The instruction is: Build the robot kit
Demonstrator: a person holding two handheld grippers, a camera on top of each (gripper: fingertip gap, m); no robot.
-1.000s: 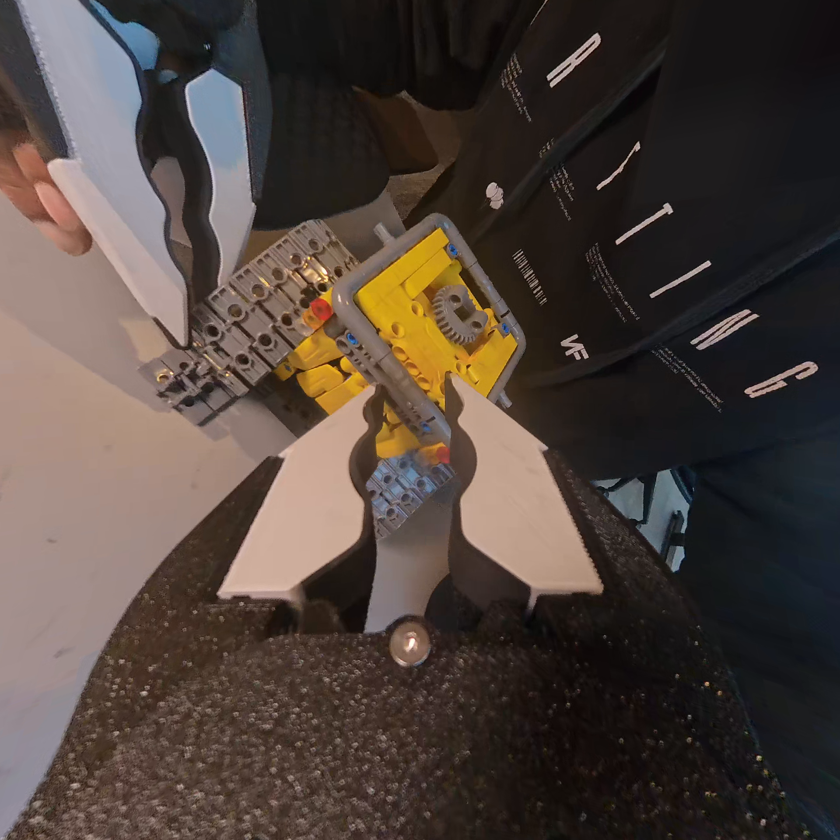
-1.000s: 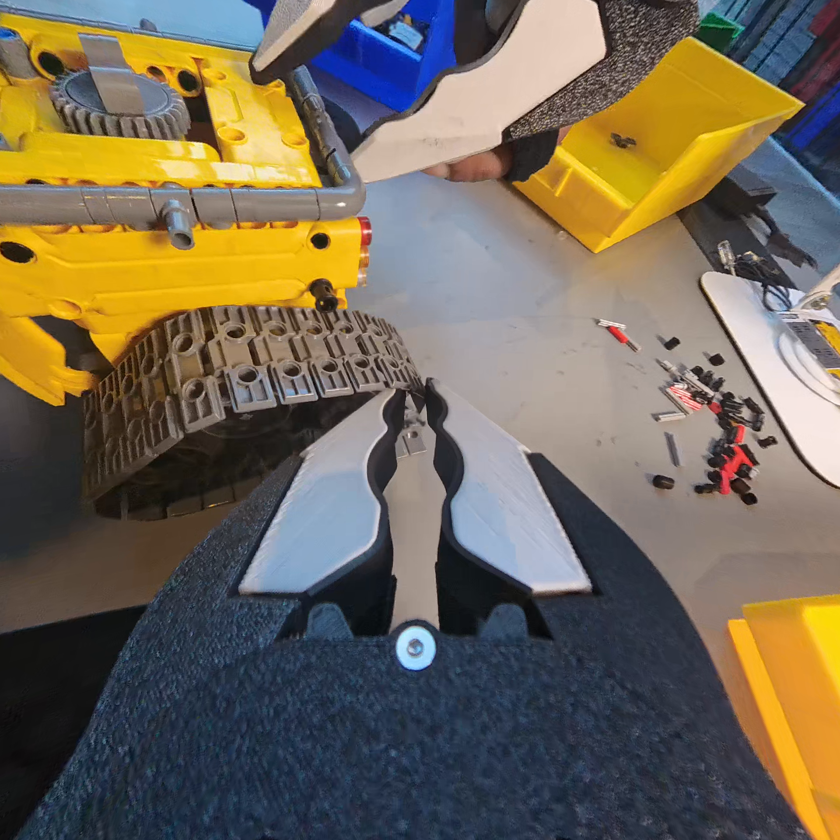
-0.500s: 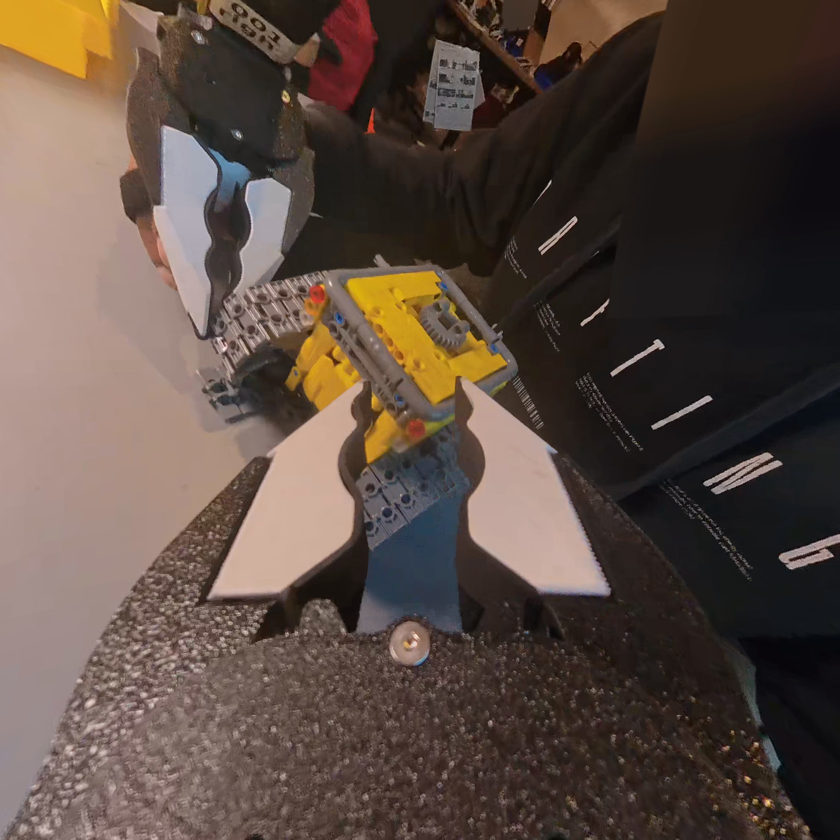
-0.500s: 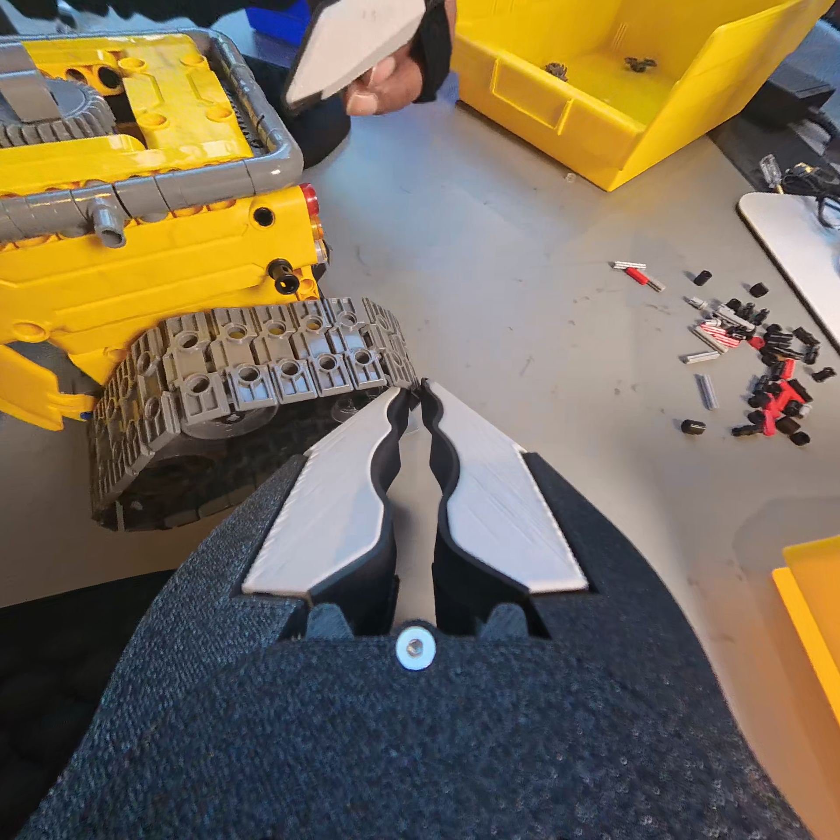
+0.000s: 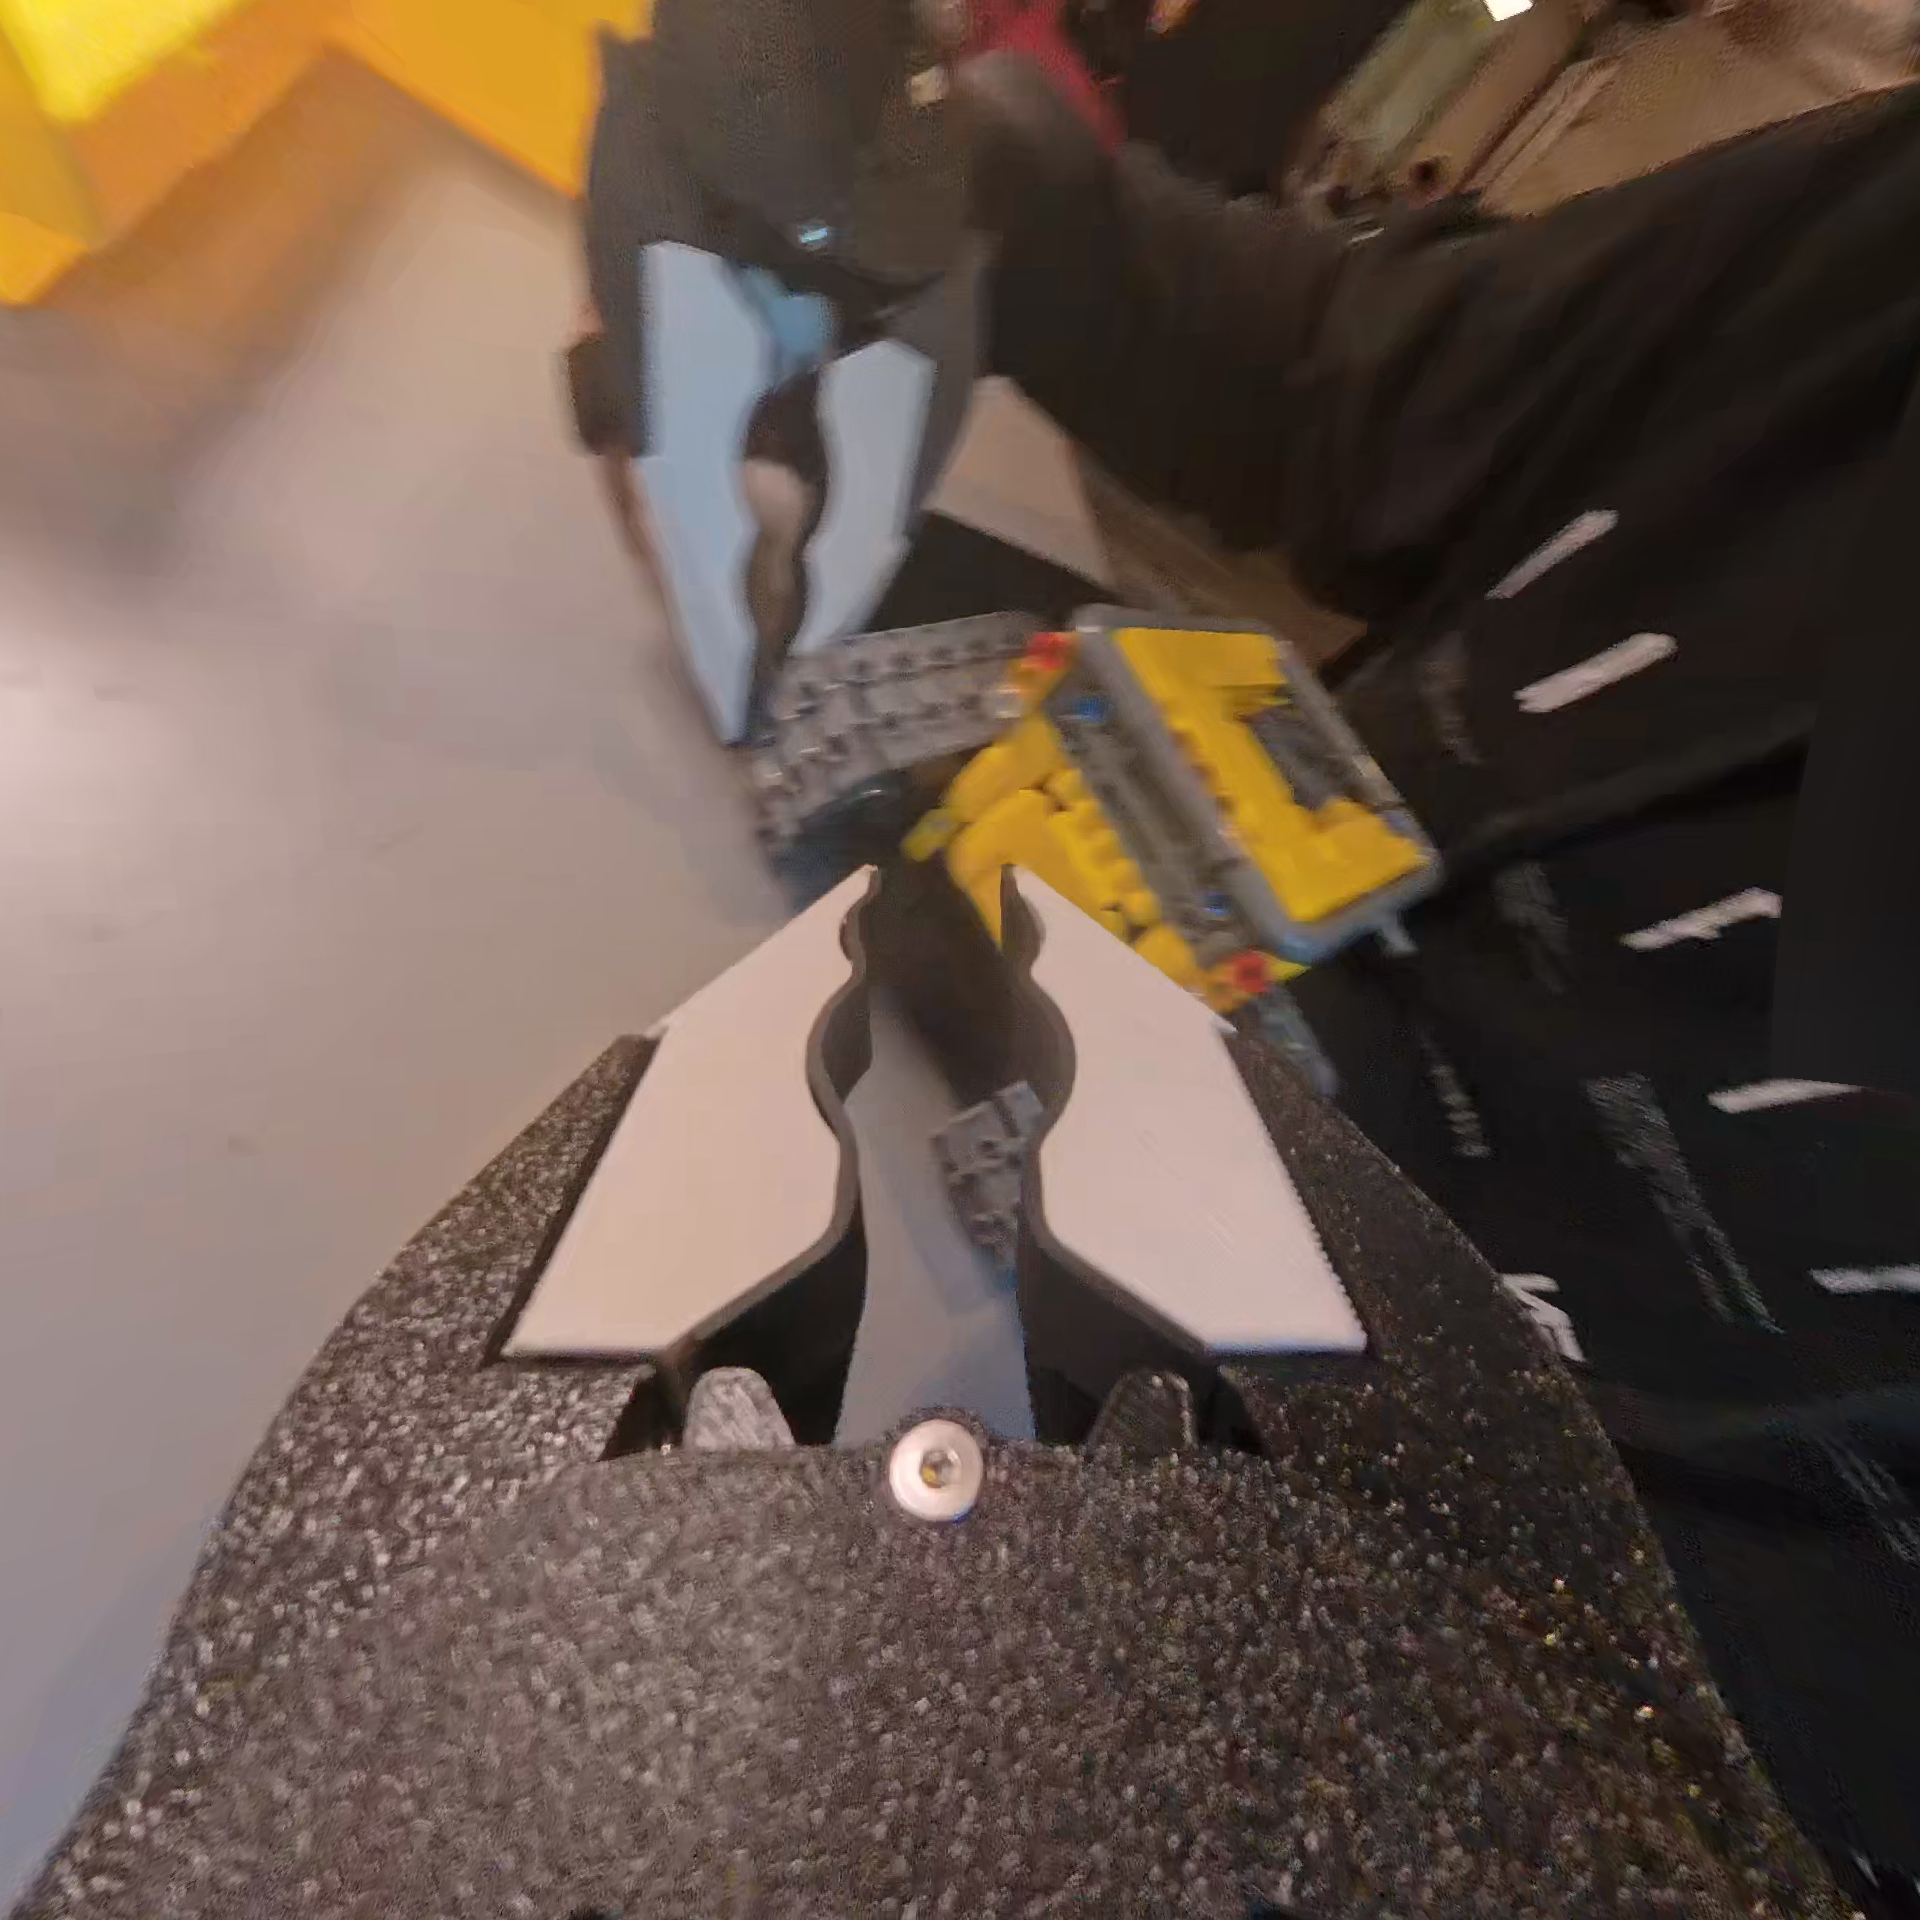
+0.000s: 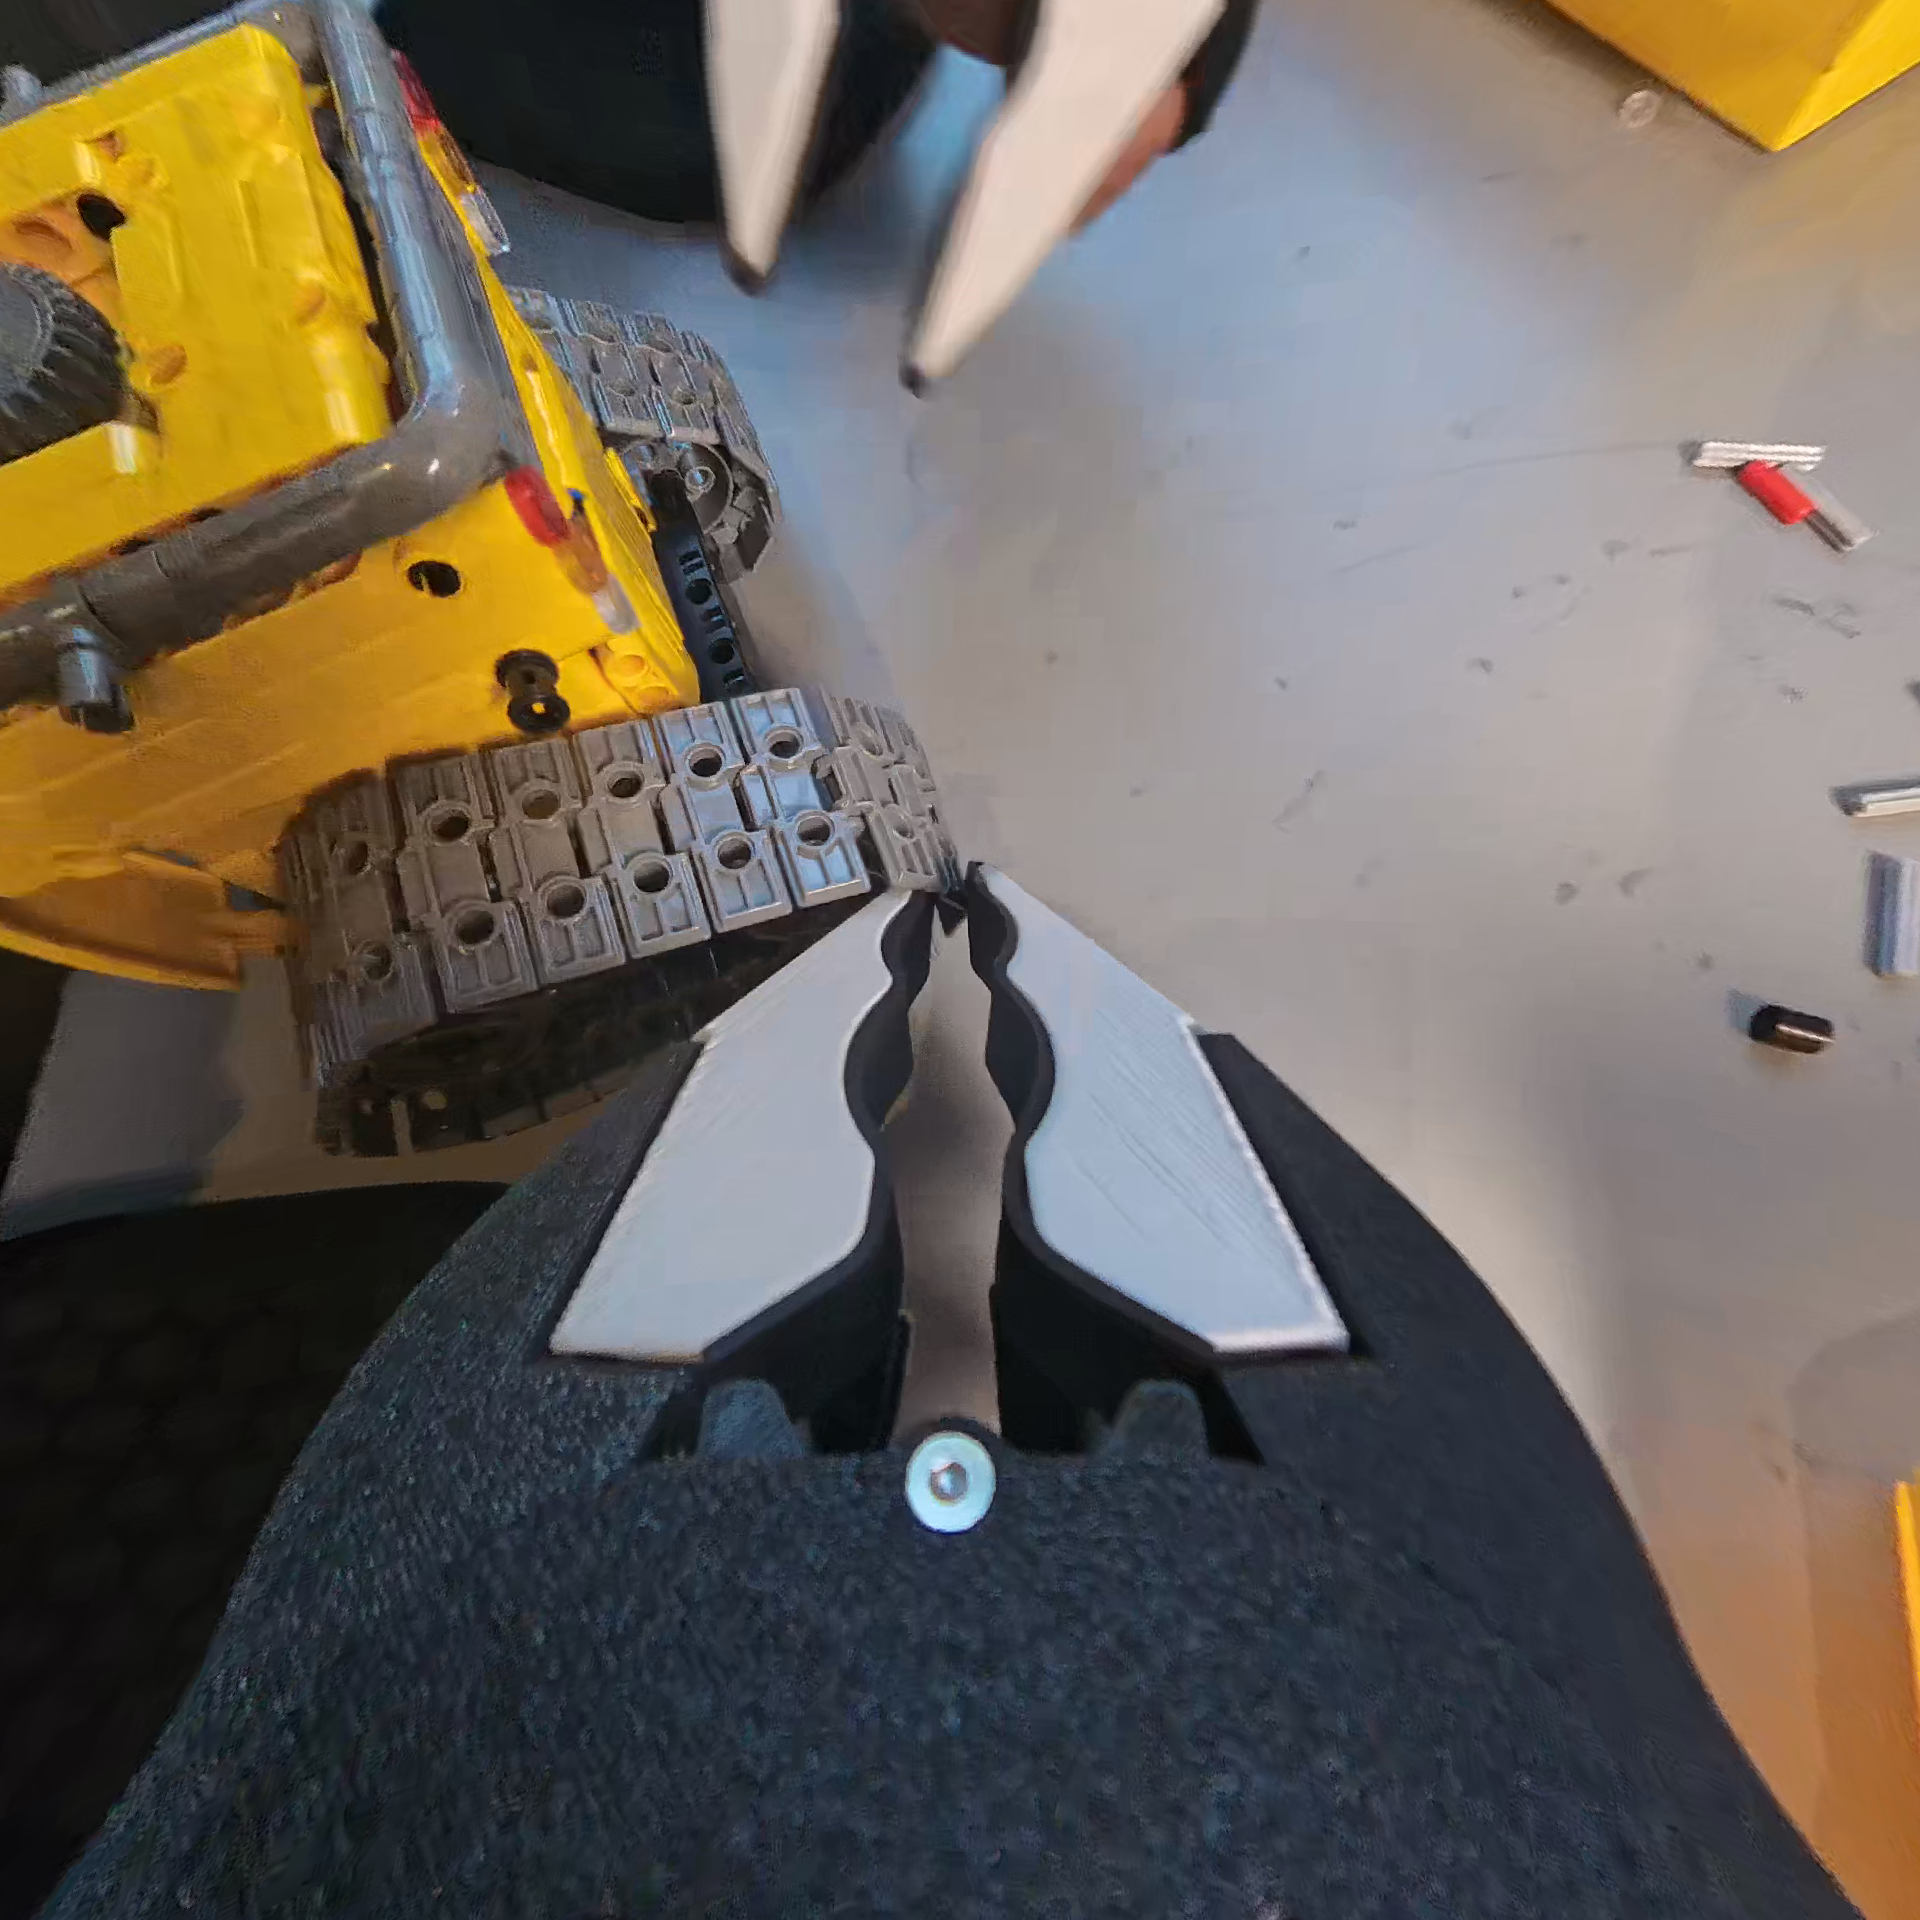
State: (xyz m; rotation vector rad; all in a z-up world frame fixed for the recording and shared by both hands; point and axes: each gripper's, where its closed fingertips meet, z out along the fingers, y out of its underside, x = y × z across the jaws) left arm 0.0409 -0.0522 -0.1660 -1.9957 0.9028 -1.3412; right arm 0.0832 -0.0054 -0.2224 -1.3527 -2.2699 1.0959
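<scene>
while the right gripper (image 6: pixel 954 902) pinched the grey track (image 6: pixel 623 862) of the yellow brick vehicle (image 6: pixel 260 416), the left gripper (image 5: pixel 940 894) stood open, empty, just beside it.

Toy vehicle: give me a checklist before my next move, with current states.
1. Left gripper open, clear of the toy vehicle: ok.
2. Right gripper gripping the track: cannot tell; tips nearly closed at its end.
3. Vehicle sitting flat on the table: cannot tell.
4. Loose small parts clear of both grippers: ok.
5. Left wrist view sharp: not ok, blurred.
</scene>
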